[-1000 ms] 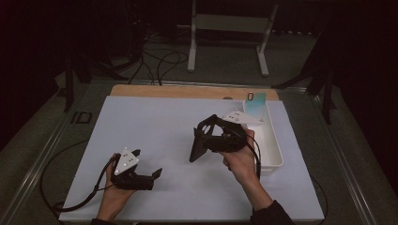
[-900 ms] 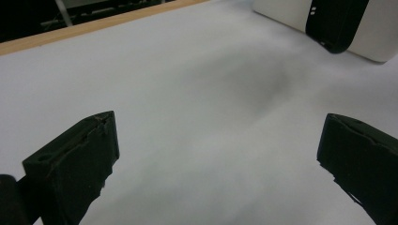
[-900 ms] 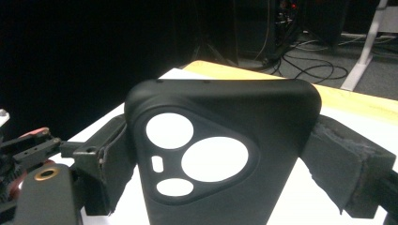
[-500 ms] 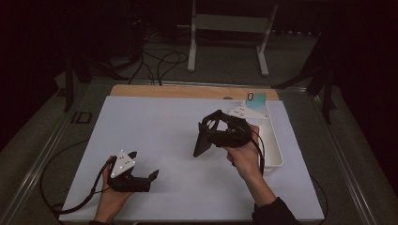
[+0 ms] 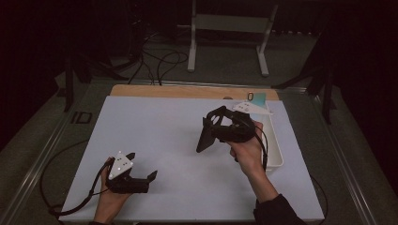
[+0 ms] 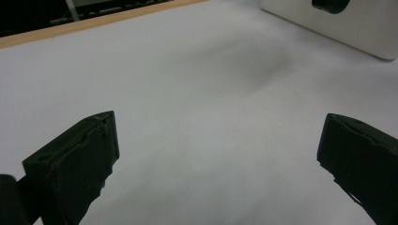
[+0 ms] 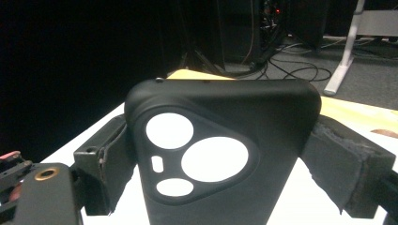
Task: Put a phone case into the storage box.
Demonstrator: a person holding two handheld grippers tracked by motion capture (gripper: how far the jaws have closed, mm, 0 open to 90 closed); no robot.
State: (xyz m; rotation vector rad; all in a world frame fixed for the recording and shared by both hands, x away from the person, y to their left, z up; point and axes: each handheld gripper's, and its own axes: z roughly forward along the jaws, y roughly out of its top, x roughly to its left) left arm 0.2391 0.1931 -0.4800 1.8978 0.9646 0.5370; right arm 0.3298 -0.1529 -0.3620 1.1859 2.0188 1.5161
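A black phone case [image 7: 220,154] with a three-hole camera cutout is pinched by its sides between the pads of my right gripper [image 7: 220,164], which is shut on it. In the high view this case [image 5: 204,140] hangs tilted above the white mat, right of centre, under the right gripper [image 5: 211,129]. My left gripper [image 5: 141,165] lies low at the near left of the mat, jaws open with nothing between them. The left gripper view shows its own jaws [image 6: 218,154] wide apart over bare white surface.
A white tray [image 5: 274,145] runs along the mat's right edge, with a light-blue item [image 5: 258,97] at its far end; its wall [image 6: 338,28] appears in the left gripper view. A wooden strip [image 5: 187,90] borders the far edge. Cables and a metal stand [image 5: 225,42] lie beyond.
My right gripper has carried the phone case slightly to the right and farther away. The left gripper has slid a little toward the near edge.
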